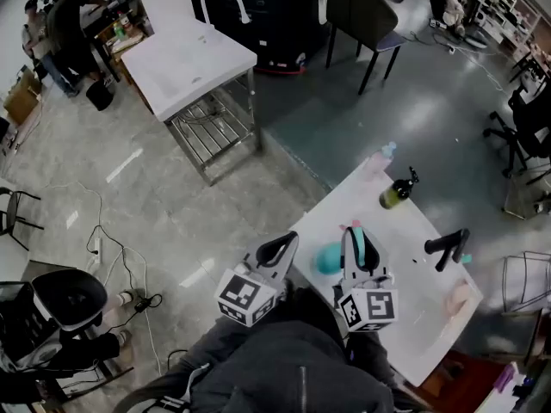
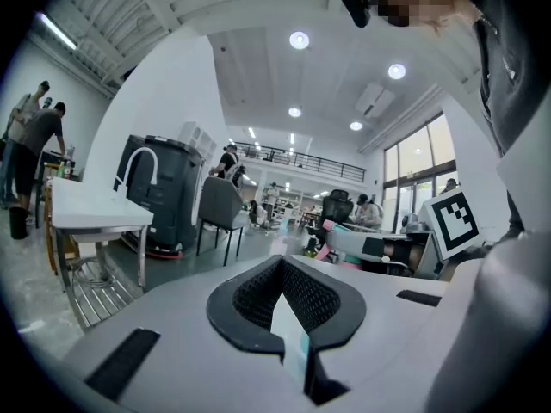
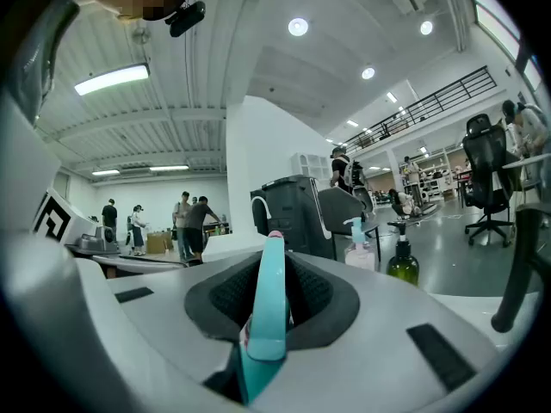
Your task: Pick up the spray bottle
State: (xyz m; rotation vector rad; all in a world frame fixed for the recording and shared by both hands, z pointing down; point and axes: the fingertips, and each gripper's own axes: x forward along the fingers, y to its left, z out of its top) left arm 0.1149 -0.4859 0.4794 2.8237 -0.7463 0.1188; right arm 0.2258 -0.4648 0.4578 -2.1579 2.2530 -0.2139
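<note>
While the right gripper (image 1: pixel 360 248) pinches a teal tool (image 3: pixel 268 308), the left gripper (image 2: pixel 287 306) has its jaws pressed together and empty. I'd spread those and reach to the table's far end for the spray bottle (image 1: pixel 385 156) near the green pump bottle (image 1: pixel 396 193), clamping its body.

Polished grey floor (image 1: pixel 164 205), with loose cables (image 1: pixel 108 248) lying on it. A white sink unit (image 1: pixel 185 63) on a steel frame stands well apart from the left edge of the white table (image 1: pixel 405 231), with a dark chair (image 1: pixel 362 11) near it. Ribbed white ceiling (image 3: pixel 172 110) with round recessed lamps (image 2: pixel 299 40). Tall windows (image 2: pixel 422 166). Railed mezzanine (image 3: pixel 430 101).
</note>
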